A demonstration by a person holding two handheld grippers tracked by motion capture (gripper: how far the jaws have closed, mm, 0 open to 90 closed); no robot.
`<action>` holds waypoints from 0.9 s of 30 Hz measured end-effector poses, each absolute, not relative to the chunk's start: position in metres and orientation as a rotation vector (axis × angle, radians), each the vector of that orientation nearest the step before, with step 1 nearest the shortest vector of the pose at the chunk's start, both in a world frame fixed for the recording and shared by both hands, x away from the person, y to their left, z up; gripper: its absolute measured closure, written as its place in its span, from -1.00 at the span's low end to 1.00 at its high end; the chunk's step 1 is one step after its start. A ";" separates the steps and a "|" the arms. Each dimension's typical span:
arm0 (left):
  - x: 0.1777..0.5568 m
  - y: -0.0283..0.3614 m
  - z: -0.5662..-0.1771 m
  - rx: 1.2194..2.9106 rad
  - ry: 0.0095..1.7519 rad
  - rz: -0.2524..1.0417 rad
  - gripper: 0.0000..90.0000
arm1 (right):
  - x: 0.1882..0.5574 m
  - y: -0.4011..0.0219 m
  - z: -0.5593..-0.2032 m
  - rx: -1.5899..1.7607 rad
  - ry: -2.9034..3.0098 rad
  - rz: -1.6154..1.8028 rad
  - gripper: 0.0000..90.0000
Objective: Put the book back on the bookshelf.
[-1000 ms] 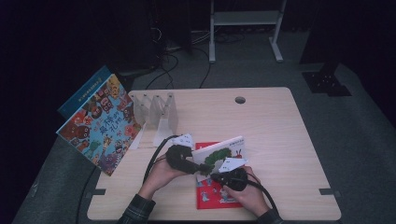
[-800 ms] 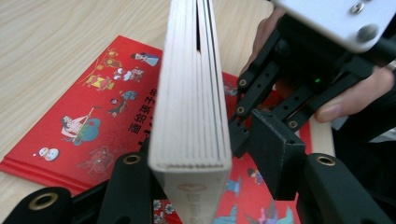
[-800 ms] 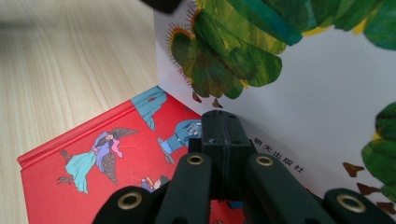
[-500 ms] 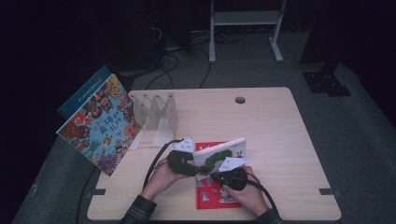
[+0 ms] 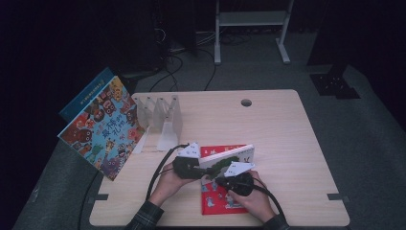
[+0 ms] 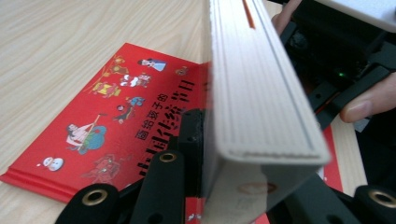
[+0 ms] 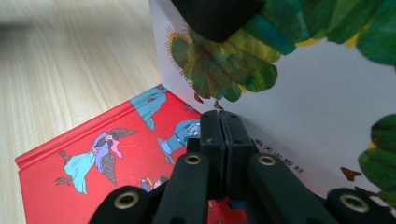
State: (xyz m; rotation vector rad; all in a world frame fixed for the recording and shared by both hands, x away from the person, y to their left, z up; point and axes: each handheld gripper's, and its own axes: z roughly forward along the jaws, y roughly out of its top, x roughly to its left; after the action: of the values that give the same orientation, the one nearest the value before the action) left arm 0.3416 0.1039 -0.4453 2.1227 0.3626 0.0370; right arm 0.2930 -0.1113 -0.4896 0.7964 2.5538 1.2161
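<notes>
White-covered thick book (image 5: 229,156) stood on edge atop red picture book (image 5: 221,201), which lies flat near the table's (image 5: 287,143) front edge. Left gripper (image 6: 261,154) straddling the white book's page block; jaws just been closing in on it, pads apparently pressing both covers, though the far pad is hidden. Right gripper (image 7: 219,126) pressed together, empty, tips set against the white book's front cover by the green caterpillar art.

Step in hand, judged: lifting the upright book clear. Best done with a firm squeeze low on the block, straight lift, right tips steadying against tipping.

Both hands low over the front edge, forearms entering from below, grippers angled toward each other.
</notes>
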 end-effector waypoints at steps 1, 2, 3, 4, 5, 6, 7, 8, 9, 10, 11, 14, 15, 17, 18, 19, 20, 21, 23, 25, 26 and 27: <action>0.341 0.104 -0.445 2.123 0.363 0.041 0.66 | 0.293 -0.111 -0.490 0.796 2.556 1.215 0.94; 0.341 0.104 -0.445 2.121 0.363 0.045 0.66 | 0.293 -0.111 -0.490 0.795 2.556 1.216 0.92; 0.341 0.104 -0.445 2.119 0.365 0.047 0.66 | 0.293 -0.111 -0.490 0.792 2.555 1.216 0.90; 0.341 0.104 -0.445 2.113 0.370 0.047 0.67 | 0.293 -0.111 -0.490 0.786 2.553 1.214 0.88; 0.341 0.104 -0.445 2.111 0.377 0.042 0.67 | 0.292 -0.112 -0.489 0.788 2.556 1.211 0.85; 0.342 0.105 -0.445 2.106 0.381 0.039 0.67 | 0.292 -0.113 -0.489 0.781 2.552 1.208 0.81; 0.342 0.106 -0.444 2.106 0.385 0.038 0.67 | 0.292 -0.114 -0.489 0.781 2.551 1.208 0.74; 0.343 0.107 -0.443 2.098 0.394 0.041 0.67 | 0.292 -0.115 -0.488 0.778 2.550 1.211 0.68; 0.343 0.109 -0.441 2.095 0.401 0.046 0.67 | 0.292 -0.118 -0.487 0.785 2.541 1.220 0.65; 0.343 0.110 -0.440 2.093 0.408 0.051 0.67 | 0.292 -0.120 -0.486 0.793 2.529 1.225 0.60; 0.343 0.112 -0.439 2.085 0.416 0.057 0.67 | 0.292 -0.124 -0.484 0.798 2.514 1.227 0.55; 0.344 0.117 -0.435 2.076 0.439 0.069 0.67 | 0.294 -0.134 -0.481 0.840 2.471 1.244 0.48; 0.344 0.119 -0.434 2.073 0.447 0.075 0.67 | 0.295 -0.139 -0.480 0.848 2.455 1.245 0.47; 0.345 0.123 -0.431 2.069 0.458 0.088 0.67 | 0.297 -0.147 -0.479 0.881 2.430 1.240 0.43; 0.345 0.124 -0.430 2.066 0.461 0.090 0.67 | 0.298 -0.153 -0.478 0.897 2.412 1.238 0.41; 0.345 0.126 -0.429 2.064 0.469 0.089 0.68 | 0.299 -0.156 -0.478 0.907 2.402 1.234 0.39; 0.345 0.128 -0.428 2.061 0.471 0.092 0.68 | 0.300 -0.160 -0.478 0.915 2.382 1.223 0.36; 0.346 0.130 -0.427 2.056 0.478 0.091 0.68 | 0.302 -0.165 -0.478 0.937 2.364 1.215 0.34; 0.346 0.134 -0.426 2.046 0.487 0.093 0.67 | 0.306 -0.175 -0.479 0.976 2.325 1.192 0.25; 0.347 0.138 -0.424 2.031 0.497 0.091 0.67 | 0.311 -0.186 -0.480 1.024 2.283 1.183 0.15; 0.347 0.140 -0.423 2.027 0.497 0.093 0.67 | 0.314 -0.192 -0.480 1.050 2.261 1.183 0.10; 0.347 0.142 -0.422 2.022 0.499 0.094 0.67 | 0.316 -0.198 -0.481 1.076 2.240 1.179 0.07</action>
State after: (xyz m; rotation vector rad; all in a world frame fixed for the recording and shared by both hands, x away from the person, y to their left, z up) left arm 0.3473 0.1418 -0.4220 2.0218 0.4989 0.0937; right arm 0.3163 -0.1979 -0.4809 1.0759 2.2398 1.1787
